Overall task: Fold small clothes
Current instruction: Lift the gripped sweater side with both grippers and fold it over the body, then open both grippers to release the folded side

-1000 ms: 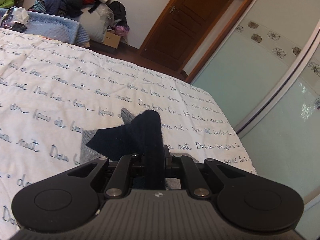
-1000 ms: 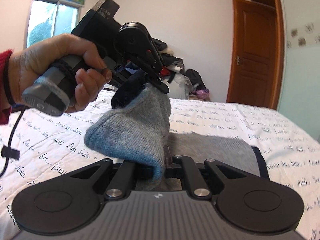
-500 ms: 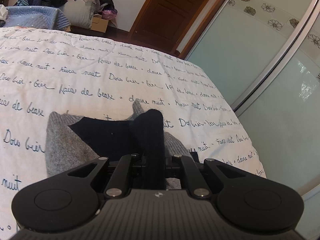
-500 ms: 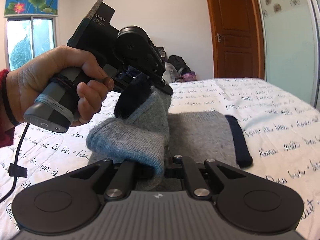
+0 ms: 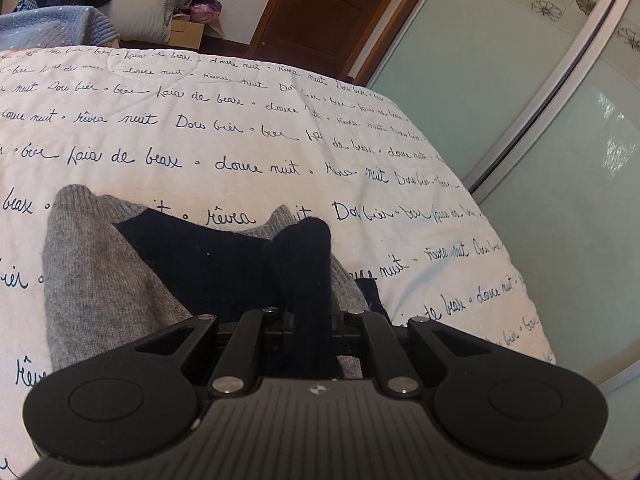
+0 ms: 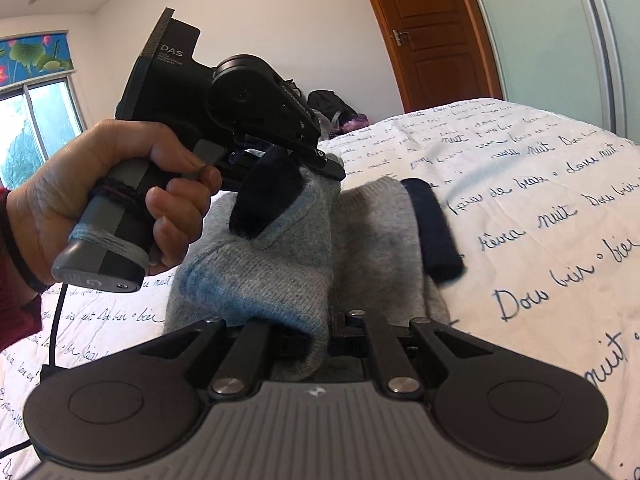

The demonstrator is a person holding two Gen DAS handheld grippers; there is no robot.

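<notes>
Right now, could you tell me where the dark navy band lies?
In the right wrist view, the dark navy band lies right of centre on the bedspread, along the grey garment's right edge.

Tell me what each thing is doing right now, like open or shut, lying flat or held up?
left gripper: shut on the sock's dark blue end.
right gripper: shut on the sock's grey edge.
grey sock: one end lifted and folded over, the rest lying flat on the bed.
left hand: wrapped around the left gripper's handle.
bedspread: spread flat.
wooden door: shut.
</notes>
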